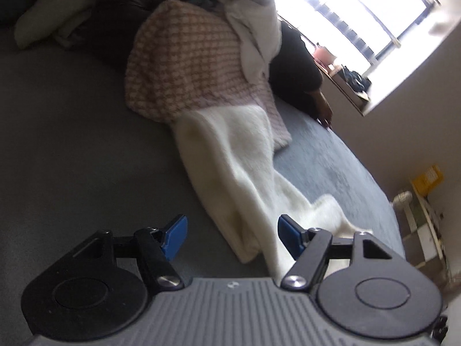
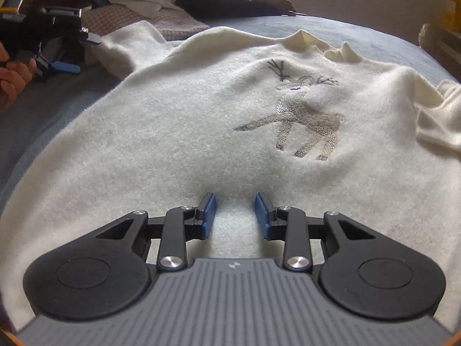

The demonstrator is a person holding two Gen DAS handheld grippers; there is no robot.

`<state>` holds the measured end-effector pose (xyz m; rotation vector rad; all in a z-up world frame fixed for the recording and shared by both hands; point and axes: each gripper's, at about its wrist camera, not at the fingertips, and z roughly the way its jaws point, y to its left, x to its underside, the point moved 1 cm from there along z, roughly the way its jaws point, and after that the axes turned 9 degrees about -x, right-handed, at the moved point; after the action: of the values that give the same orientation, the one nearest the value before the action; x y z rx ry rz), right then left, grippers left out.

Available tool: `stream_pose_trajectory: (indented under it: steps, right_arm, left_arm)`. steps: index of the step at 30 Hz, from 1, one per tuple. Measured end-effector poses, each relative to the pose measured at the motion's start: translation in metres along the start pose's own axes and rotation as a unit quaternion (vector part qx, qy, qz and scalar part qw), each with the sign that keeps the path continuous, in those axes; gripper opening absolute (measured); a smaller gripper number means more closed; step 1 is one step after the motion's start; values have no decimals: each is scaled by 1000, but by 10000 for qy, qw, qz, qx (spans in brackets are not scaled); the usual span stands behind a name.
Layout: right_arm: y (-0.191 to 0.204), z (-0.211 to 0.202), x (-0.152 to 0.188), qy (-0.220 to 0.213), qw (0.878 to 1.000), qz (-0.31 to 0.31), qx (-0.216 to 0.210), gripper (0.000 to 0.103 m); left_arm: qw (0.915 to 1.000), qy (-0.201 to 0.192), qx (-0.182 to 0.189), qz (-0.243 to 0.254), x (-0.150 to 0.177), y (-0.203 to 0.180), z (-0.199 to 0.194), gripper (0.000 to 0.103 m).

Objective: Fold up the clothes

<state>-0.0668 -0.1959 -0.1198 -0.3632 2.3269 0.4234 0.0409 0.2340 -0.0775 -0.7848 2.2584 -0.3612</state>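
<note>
A big grey-blue blanket (image 1: 72,132) covers the bed. Near the wall lies a person in dark clothes (image 1: 294,66), with one hand (image 1: 324,109) flat on the blanket. A bright window (image 1: 360,14) shines above. On the sill (image 1: 345,89) sits a pink pot (image 1: 322,53). A yellow crate (image 1: 428,180) stands by the wall.

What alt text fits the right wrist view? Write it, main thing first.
A cream sweater with a grey reindeer lies spread on a blue bed. The right gripper hovers open over its lower part; the left gripper is at far left.
</note>
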Motion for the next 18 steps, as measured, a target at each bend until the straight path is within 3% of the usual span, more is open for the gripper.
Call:
stream_pose_trajectory:
  steps: [5, 8, 11, 13, 16, 17, 18]
  right_arm:
    - [-3, 0, 3, -161, 9996, 249, -17, 33]
    - [-3, -1, 5, -222, 9991, 363, -21, 34]
    - [-3, -1, 6, -276, 9987, 419, -9, 34]
    - [-2, 0, 7, -301, 9987, 420, -8, 34]
    - [-4, 0, 8, -326, 9985, 447, -50, 35]
    - [-5, 0, 8, -335, 9983, 463, -70, 35]
    - [-6, 0, 8, -346, 9982, 478, -86, 36]
  left_arm:
    - [9978, -399, -252, -461, -32, 21, 28, 74]
    - [9976, -388, -319, -487, -43, 23, 49, 69]
    - [9980, -434, -332, -313, -48, 17, 58, 16]
    - [9960, -713, -512, -135, -48, 6, 51, 12]
    - [9813, -1715, -578, 650, -32, -29, 8, 10]
    - [9709, -2089, -552, 1035, -23, -44, -8, 10]
    - [9548, -2455, -460, 1610, -7, -62, -24, 10]
